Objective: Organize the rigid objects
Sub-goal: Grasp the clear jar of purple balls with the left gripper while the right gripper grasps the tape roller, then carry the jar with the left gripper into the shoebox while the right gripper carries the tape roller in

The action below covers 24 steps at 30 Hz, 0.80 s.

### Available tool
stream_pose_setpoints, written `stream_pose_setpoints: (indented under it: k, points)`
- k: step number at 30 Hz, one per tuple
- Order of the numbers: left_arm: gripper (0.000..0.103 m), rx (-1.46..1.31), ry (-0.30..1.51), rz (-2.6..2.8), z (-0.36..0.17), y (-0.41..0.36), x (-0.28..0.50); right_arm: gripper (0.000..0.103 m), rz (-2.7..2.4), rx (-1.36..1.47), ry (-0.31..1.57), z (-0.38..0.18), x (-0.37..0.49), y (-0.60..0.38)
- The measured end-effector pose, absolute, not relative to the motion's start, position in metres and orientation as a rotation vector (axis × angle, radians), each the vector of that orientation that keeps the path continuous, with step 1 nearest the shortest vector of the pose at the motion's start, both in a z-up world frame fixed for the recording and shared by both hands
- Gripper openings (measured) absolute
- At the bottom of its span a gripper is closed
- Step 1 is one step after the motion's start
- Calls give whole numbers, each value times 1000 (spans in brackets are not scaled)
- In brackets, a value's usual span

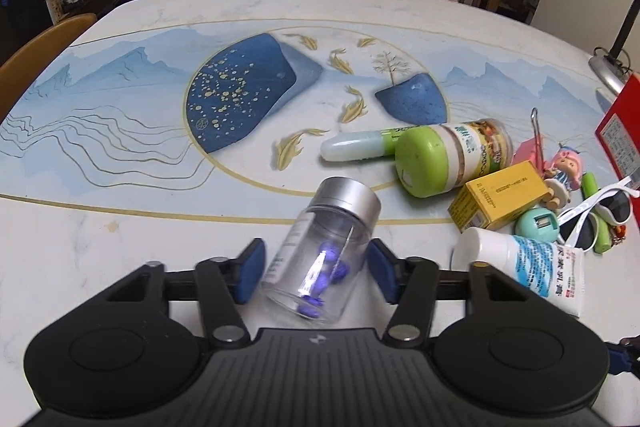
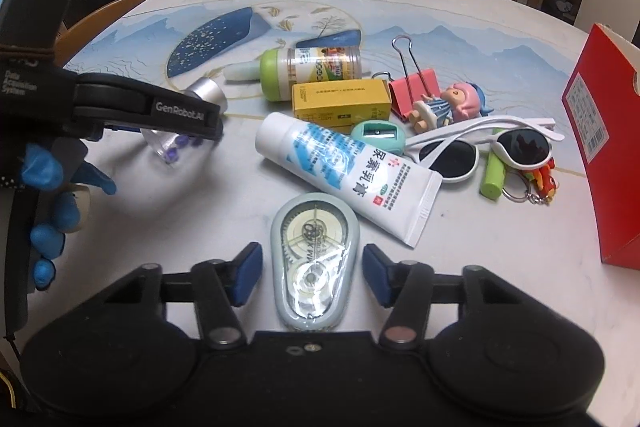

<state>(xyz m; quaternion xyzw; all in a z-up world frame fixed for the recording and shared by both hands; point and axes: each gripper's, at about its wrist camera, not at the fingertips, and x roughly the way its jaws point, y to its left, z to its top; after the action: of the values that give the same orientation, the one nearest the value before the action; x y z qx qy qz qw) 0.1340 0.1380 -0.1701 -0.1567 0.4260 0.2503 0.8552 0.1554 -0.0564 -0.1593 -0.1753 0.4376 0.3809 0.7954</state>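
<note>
My left gripper (image 1: 314, 273) is open around a clear jar (image 1: 320, 251) with a silver lid and purple pieces inside. The jar lies tilted on the table between the blue pads with a gap on each side. It also shows in the right wrist view (image 2: 180, 135), partly behind the left gripper's body. My right gripper (image 2: 312, 275) is open around a grey correction tape dispenser (image 2: 314, 263) that lies flat on the table between its pads, which do not touch it.
A pile lies at the right: white cream tube (image 2: 344, 171), yellow box (image 2: 340, 101), green-lidded jar (image 2: 308, 71), white-green tube (image 1: 356, 145), teal sharpener (image 2: 378, 133), pink binder clip (image 2: 414, 89), doll (image 2: 452, 107), white sunglasses (image 2: 492, 143), green stick (image 2: 494, 175), keyring (image 2: 538, 183). A red box (image 2: 608, 147) stands at the far right.
</note>
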Motion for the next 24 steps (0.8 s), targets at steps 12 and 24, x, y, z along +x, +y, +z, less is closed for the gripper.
stream_pose_setpoints:
  k: [12, 24]
  points:
    - [52, -324, 854, 481, -148, 121, 119, 46, 823, -316, 924, -139, 149, -73]
    - [52, -320, 795, 327, -76, 74, 114, 46, 774, -172, 859, -65, 161, -130]
